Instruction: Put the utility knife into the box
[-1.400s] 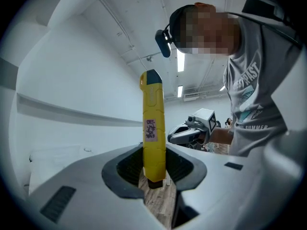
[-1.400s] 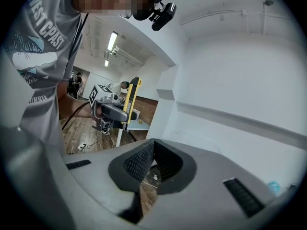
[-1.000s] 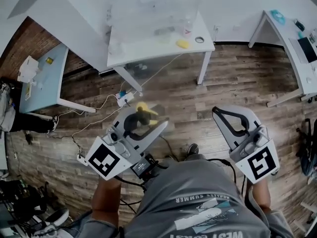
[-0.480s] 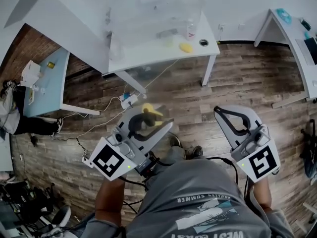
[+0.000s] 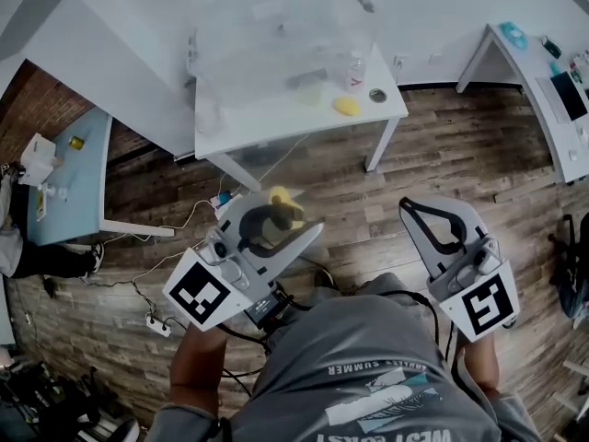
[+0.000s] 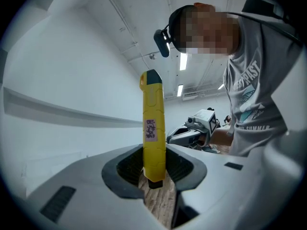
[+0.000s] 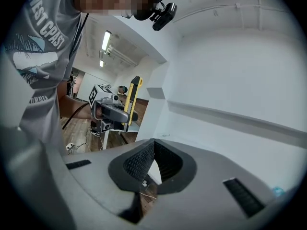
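— Left gripper (image 6: 153, 170)?
— Clamped low on the utility knife (image 6: 152, 123), held upright above the floor, well short of the clear box (image 5: 276, 26) on the white table (image 5: 377, 107). Right gripper (image 7: 147, 169): closed, empty.
— Advice?
— Carry steadily forward, clear the rim, lower inside before releasing.

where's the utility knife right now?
The utility knife is clamped in the jaws of the left gripper, left of centre in the head view. It is held over the wood floor, short of the white table that carries the clear box.
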